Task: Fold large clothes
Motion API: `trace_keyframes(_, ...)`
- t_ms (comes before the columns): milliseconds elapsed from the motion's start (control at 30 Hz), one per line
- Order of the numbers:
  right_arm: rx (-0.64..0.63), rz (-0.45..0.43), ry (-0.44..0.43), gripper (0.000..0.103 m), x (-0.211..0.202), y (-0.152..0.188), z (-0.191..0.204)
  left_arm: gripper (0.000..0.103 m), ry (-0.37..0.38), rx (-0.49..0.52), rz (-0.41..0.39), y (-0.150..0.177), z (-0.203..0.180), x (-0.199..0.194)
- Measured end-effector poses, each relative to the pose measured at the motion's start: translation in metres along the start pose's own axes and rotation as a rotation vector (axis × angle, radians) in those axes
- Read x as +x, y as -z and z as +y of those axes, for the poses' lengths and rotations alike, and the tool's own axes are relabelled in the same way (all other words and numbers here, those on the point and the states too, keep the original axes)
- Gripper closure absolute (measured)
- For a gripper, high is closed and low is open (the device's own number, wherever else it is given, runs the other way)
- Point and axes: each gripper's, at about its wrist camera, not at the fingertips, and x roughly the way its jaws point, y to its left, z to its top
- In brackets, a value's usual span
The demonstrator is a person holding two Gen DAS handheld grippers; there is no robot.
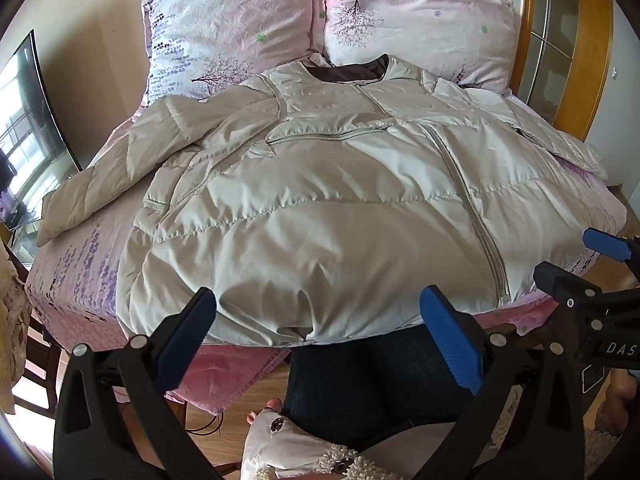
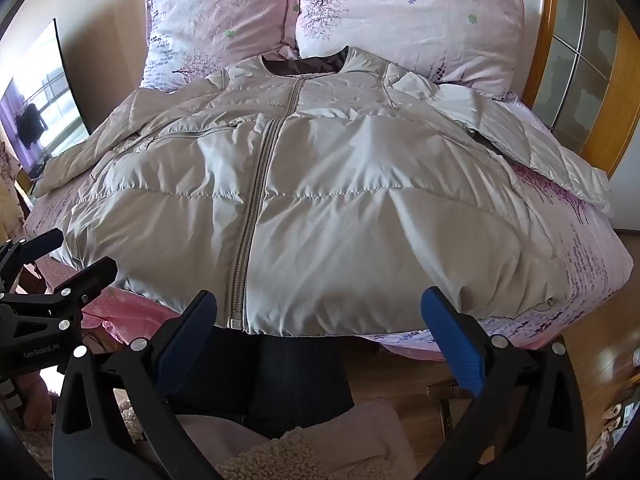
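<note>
Both grippers are hovering off the foot of the bed, and neither is touching cloth. The left gripper (image 1: pixel 318 322) is gaping wide with nothing between its blue pads, and the right gripper (image 2: pixel 320 320) is spread just as wide and is holding nothing either.

The puffy beige jacket (image 1: pixel 320 184) is lying face up on the pink bedspread (image 1: pixel 76 280), zipped shut. Its collar is pointing to 12 o'clock, toward the two pillows (image 1: pixel 228 28), and its hem is hanging at the near edge. So the long axis, the zipper (image 2: pixel 256 196), is running 12 to 6, straight away from both tools.

The left sleeve (image 1: pixel 104 176) is sprawling out toward 9 o'clock in the left view, with the left gripper nearer it. The right sleeve (image 2: pixel 540 152) is trailing toward 2 o'clock in the right view, on the right gripper's side. I'm judging that the fold is not yet begun, and that each sleeve calls for its own-side tool.
</note>
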Motion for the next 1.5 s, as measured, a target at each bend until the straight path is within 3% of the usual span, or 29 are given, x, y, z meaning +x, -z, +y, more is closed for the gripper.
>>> trace_keyframes(1500,-0.002,-0.001,0.005,0.001,-0.0020,-0.0006,-0.0027,0.002,0.002,-0.002,0.000,0.0003,0.0004,-0.0015)
